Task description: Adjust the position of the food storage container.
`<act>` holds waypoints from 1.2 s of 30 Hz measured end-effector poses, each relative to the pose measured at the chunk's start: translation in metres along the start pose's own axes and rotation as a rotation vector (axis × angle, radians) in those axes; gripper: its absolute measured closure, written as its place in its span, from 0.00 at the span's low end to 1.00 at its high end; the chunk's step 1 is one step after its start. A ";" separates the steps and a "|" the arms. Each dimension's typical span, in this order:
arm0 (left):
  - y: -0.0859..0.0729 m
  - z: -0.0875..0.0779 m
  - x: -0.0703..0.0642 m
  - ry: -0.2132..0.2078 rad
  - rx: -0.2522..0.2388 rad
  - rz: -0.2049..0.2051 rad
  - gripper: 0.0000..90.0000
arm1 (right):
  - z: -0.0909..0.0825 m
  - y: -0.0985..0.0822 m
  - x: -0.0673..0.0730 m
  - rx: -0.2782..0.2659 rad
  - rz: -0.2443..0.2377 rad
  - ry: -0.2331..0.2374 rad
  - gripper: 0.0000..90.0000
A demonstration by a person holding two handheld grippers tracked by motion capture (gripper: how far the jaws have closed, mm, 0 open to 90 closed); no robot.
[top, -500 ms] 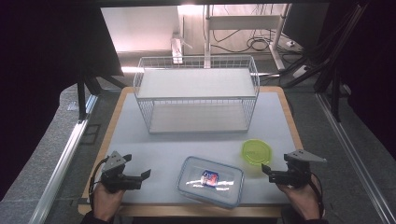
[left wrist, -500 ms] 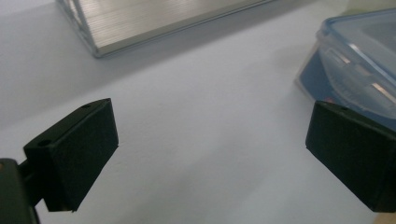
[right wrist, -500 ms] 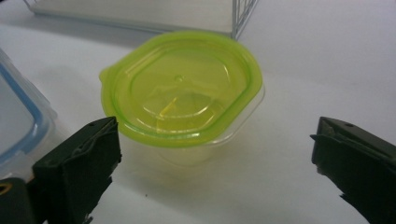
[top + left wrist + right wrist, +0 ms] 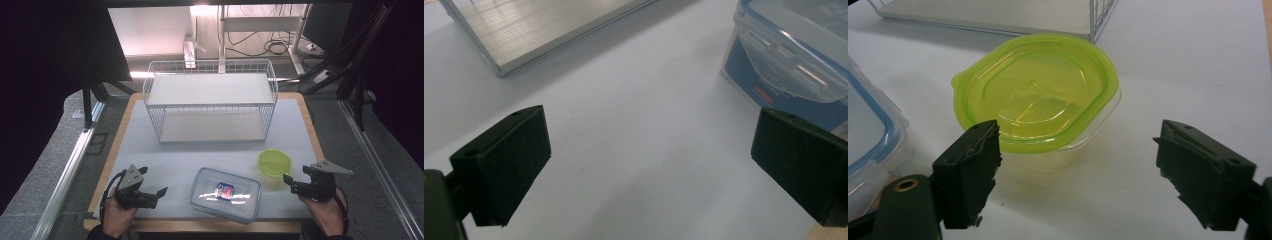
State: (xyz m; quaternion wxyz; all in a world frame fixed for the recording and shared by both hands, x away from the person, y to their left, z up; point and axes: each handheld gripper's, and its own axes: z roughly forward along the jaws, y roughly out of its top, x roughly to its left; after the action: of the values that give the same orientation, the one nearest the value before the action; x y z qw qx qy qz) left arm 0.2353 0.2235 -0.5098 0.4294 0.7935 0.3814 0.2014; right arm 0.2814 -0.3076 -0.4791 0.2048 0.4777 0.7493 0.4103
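**At the near edge of the table: two open grippers beside two lidded containers**

On the grey mat, a clear rectangular container with a blue-rimmed lid is set near the front edge, between the two hand-held grippers. A small round tub with a green lid is placed just beside it, toward the right. A white wire basket is placed farther back, well apart from both.

The left gripper is held low with its jaws wide apart and nothing between them; the clear container is seen just off its right jaw. The right gripper is likewise spread wide and empty, aimed at the green-lidded tub, which is not yet touched.

A good grasp would probably be made by advancing the right gripper level until the tub's wall, below the lid's rim, is centred between the jaws, then closing gently, since thin plastic may flex.

What is printed on the item inside the clear container cannot be made out. That container is cut off in both gripper views.
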 end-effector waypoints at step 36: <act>0.003 0.003 -0.004 0.002 -0.007 0.050 0.04 | 0.039 0.059 0.040 0.072 -0.212 0.161 1.00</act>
State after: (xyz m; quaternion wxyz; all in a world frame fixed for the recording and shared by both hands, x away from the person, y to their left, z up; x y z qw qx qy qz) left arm 0.2360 0.2183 -0.5089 0.4266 0.8010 0.3613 0.2142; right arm 0.3224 -0.2433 -0.4500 0.1689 0.3685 0.8237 0.3964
